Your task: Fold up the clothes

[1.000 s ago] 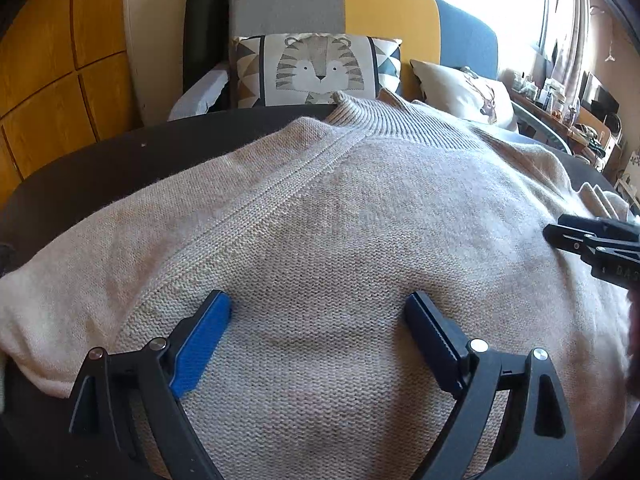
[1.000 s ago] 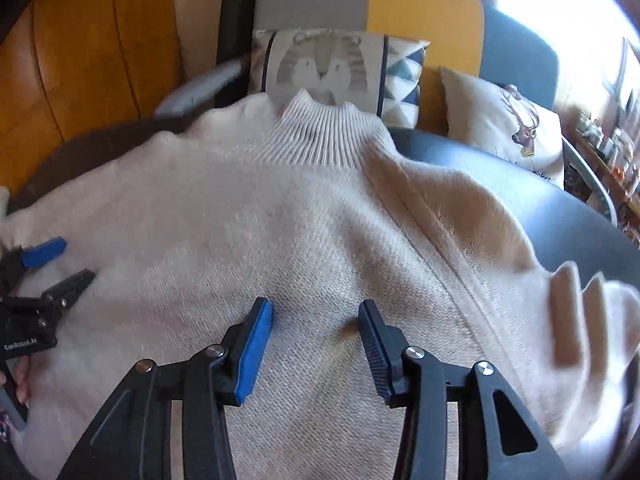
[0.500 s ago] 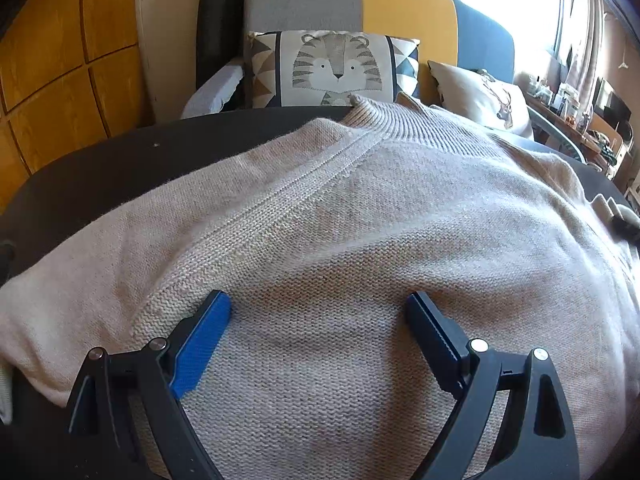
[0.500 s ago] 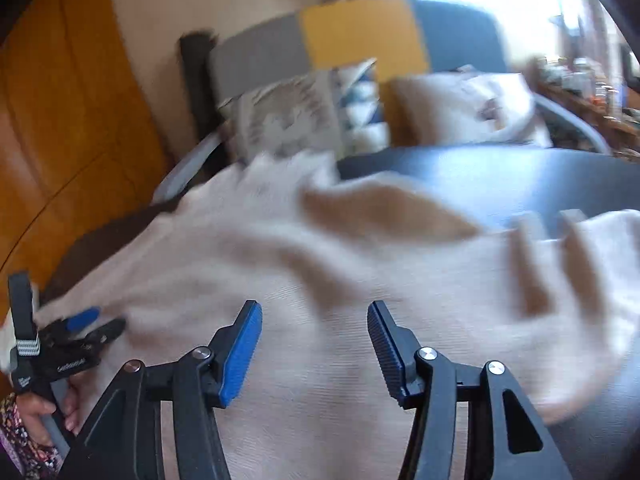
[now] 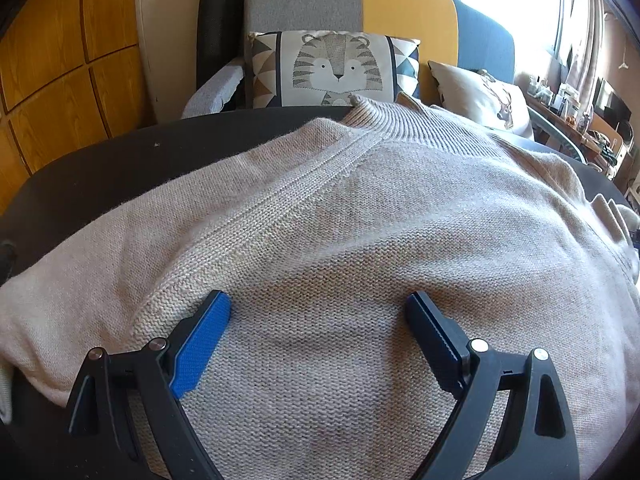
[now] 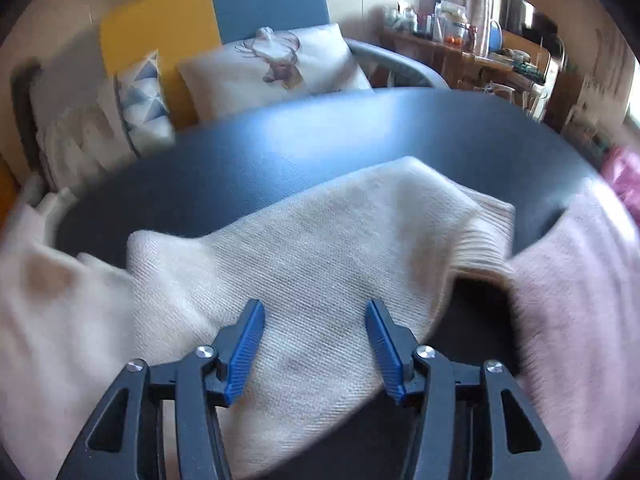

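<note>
A beige knit sweater (image 5: pixel 360 220) lies spread face up on the dark round table (image 5: pixel 100 176), its ribbed collar toward the sofa. My left gripper (image 5: pixel 320 312) hovers wide open over the sweater's lower body, with nothing pinched between its pads. In the right wrist view, the sweater's sleeve (image 6: pixel 320 240) stretches across the table to a ribbed cuff (image 6: pixel 488 236). My right gripper (image 6: pixel 316 316) hangs over the middle of that sleeve. Its jaws are closing, and the fabric lies below and between them without being pressed.
A pink knit garment (image 6: pixel 580 280) lies at the table's right edge beside the cuff. Behind the table is a sofa with a tiger cushion (image 5: pixel 336 68) and a deer cushion (image 6: pixel 280 64). A cluttered wooden shelf (image 6: pixel 460 40) stands at the far right, and wooden panels (image 5: pixel 60 60) at the left.
My right gripper has swung from the sweater's chest out to its right sleeve and rolled, and it has left the left wrist view. The left gripper has stayed put.
</note>
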